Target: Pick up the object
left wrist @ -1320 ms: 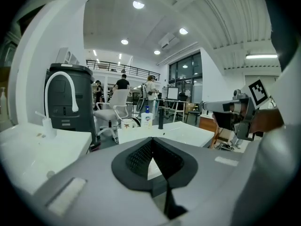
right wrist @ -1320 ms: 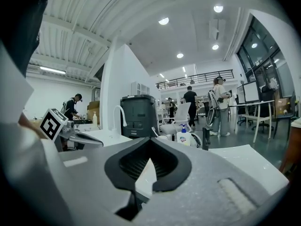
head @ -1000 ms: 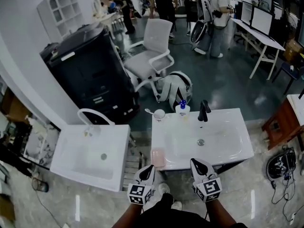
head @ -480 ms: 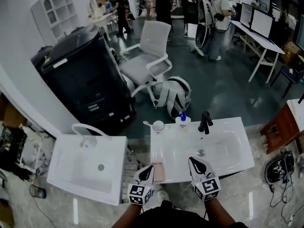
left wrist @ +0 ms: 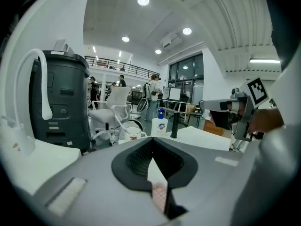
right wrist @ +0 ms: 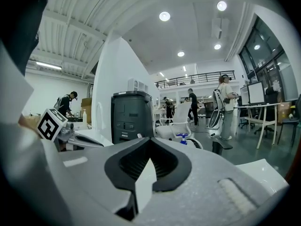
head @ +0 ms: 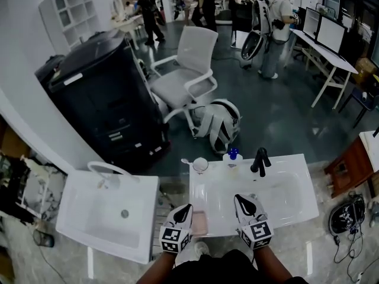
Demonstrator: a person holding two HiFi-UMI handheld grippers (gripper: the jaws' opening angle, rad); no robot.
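The grey left gripper (head: pixel 184 212) and right gripper (head: pixel 244 204) are both closed and empty. The left one partly hides a pink flat block (head: pixel 201 221) at the 7 o'clock corner of the white basin (head: pixel 296 185).

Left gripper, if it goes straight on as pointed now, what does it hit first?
The left gripper likely meets the mug or soap bottle on the sink's back rim, passing above the pink block. Depth unclear.
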